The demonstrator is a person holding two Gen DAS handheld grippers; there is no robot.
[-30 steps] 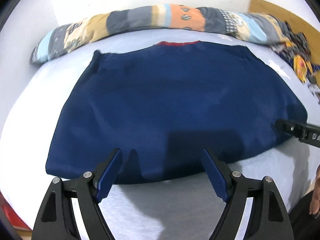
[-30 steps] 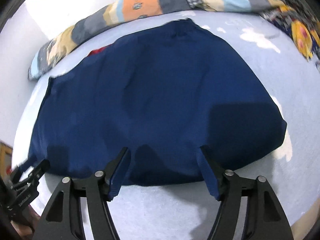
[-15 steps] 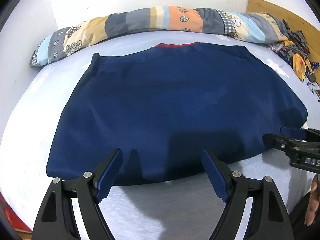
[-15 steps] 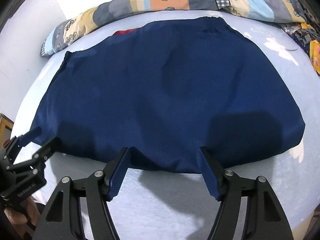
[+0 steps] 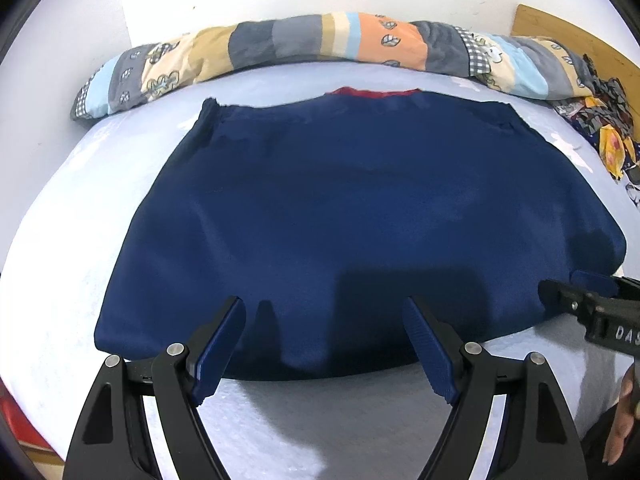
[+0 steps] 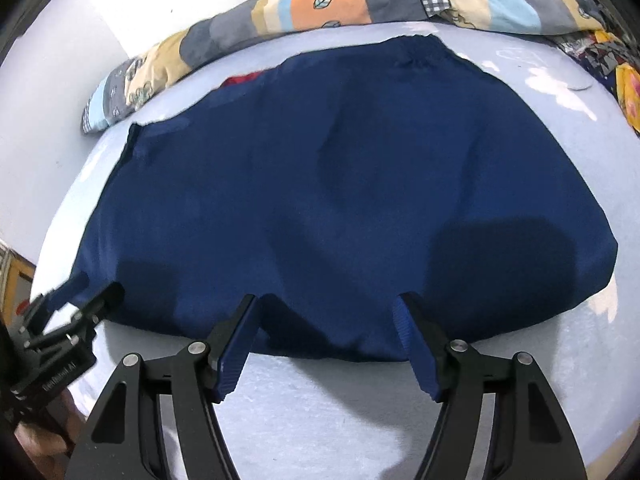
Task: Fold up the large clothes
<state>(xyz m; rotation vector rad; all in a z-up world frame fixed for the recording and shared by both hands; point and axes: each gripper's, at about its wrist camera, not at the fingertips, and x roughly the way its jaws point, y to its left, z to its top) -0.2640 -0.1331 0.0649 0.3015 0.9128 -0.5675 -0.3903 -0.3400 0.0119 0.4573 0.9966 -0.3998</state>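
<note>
A large navy blue garment (image 5: 360, 220) (image 6: 340, 200) lies spread flat on the pale bed sheet (image 5: 320, 420). A red strip (image 5: 376, 92) peeks out at its far edge. My left gripper (image 5: 324, 312) hangs open over the near hem toward the garment's left end, with only flat fabric below the blue pads. My right gripper (image 6: 325, 308) is open over the same hem further right, nothing pinched. The right gripper's tip (image 5: 576, 300) shows by the garment's right corner in the left wrist view. The left gripper (image 6: 76, 308) shows at the left corner in the right wrist view.
A rolled patchwork quilt (image 5: 320, 44) (image 6: 360, 0) lines the far edge against the white wall. A pile of patterned cloth (image 5: 600, 128) and a wooden board (image 5: 560, 28) sit at the far right. A hand (image 5: 624, 420) is at the lower right.
The right wrist view has rolled slightly and grown sharper. Both grippers stay open over the near hem. The garment has not moved.
</note>
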